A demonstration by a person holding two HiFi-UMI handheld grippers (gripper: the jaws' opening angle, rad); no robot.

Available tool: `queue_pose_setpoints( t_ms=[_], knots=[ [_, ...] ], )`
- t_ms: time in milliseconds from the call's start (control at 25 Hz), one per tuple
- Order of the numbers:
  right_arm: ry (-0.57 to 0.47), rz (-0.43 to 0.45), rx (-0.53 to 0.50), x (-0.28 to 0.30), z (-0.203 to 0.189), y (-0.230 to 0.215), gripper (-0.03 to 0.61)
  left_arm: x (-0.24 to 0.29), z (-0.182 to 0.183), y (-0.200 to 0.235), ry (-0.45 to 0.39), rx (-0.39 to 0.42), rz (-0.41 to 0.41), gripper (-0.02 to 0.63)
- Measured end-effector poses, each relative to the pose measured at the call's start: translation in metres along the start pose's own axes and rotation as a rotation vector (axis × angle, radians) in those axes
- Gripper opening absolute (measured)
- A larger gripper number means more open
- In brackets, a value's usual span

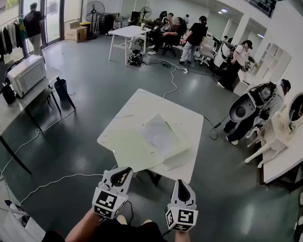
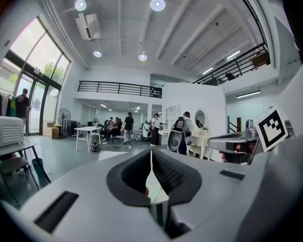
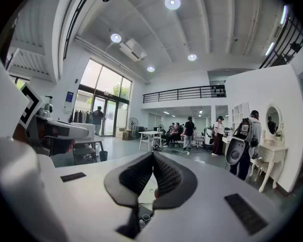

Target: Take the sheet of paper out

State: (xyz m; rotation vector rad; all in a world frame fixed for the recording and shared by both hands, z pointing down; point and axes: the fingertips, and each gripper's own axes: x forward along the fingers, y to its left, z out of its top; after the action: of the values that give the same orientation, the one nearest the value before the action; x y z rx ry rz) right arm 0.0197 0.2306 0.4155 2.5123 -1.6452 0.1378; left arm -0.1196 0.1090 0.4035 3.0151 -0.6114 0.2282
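A white table [image 1: 122, 131] stands ahead of me in the head view. On it lies a clear sleeve with a sheet of paper [image 1: 161, 135] inside, flat, toward the table's right half. A small white object [image 1: 142, 125] sits just left of the sleeve. My left gripper [image 1: 122, 174] hangs in the air short of the table's near edge, its pads pressed together with nothing between them. My right gripper [image 1: 182, 184] is beside it, also short of the table, shut and empty. In the left gripper view the left gripper [image 2: 151, 154] shows closed pads, and the right gripper [image 3: 153, 155] looks the same in its own view.
A grey-topped table with a white microwave [image 1: 26, 74] stands at the left. Cables [image 1: 55, 180] trail over the floor near the table's legs. A white vanity with a round mirror [image 1: 297, 108] and a person [image 1: 252, 107] are at the right. More people sit round a far table [image 1: 129, 33].
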Motion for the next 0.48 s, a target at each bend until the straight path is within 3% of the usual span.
queue_pose_setpoints(
  t_ms=[480],
  knots=[
    [0.013, 0.037, -0.021, 0.05, -0.004, -0.016, 0.017, 0.04, -0.002, 0.016, 0.011, -0.008, 0.031, 0.029]
  ],
)
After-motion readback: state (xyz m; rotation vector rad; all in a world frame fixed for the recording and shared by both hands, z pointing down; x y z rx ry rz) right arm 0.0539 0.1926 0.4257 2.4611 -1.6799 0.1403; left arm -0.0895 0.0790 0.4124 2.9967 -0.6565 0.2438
